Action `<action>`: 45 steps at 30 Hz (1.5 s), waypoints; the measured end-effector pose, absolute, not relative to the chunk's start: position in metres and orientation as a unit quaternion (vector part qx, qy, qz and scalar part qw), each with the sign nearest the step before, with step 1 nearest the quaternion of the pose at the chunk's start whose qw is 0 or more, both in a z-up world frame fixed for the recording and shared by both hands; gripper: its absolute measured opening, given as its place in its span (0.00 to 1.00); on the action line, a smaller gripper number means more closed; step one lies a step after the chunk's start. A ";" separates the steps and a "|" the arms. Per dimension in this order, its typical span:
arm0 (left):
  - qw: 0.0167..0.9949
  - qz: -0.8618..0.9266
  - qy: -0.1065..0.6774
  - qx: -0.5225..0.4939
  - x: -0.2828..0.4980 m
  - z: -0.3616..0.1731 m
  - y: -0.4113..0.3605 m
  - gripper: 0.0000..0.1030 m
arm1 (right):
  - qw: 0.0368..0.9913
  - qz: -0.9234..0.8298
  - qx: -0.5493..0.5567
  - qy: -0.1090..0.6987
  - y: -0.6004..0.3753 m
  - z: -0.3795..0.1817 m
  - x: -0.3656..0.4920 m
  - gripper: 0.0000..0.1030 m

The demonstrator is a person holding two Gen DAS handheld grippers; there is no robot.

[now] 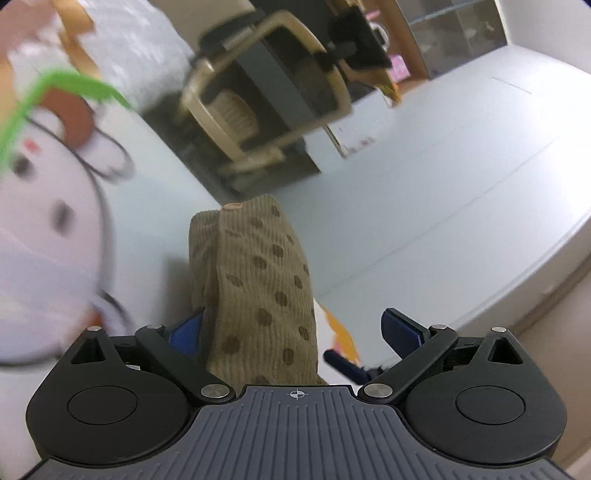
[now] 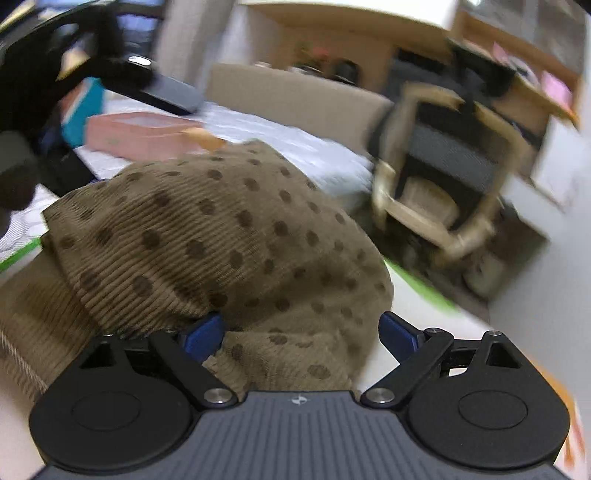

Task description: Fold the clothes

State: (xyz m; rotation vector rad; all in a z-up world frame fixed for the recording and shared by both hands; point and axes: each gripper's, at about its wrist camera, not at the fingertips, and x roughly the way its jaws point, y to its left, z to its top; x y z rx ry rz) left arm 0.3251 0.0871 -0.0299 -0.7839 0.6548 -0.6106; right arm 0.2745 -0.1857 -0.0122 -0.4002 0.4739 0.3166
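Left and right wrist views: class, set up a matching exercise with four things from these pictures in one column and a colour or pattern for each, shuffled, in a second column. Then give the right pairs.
Things:
1. corduroy garment
2. gripper fingertip pads
3. chair frame
4. box on the bed

Colours or patterns:
A. blue
B. pink
C. tan with dark dots
D. beige

Pairs: 1-C, 2-A, 3-D, 4-B

The left gripper and the right gripper both stand open, with the garment lying between their pads.
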 end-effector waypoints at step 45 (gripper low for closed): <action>0.933 -0.130 0.336 0.013 0.244 -0.027 0.091 0.99 | 0.914 0.239 0.046 0.323 -0.210 0.001 0.300 0.11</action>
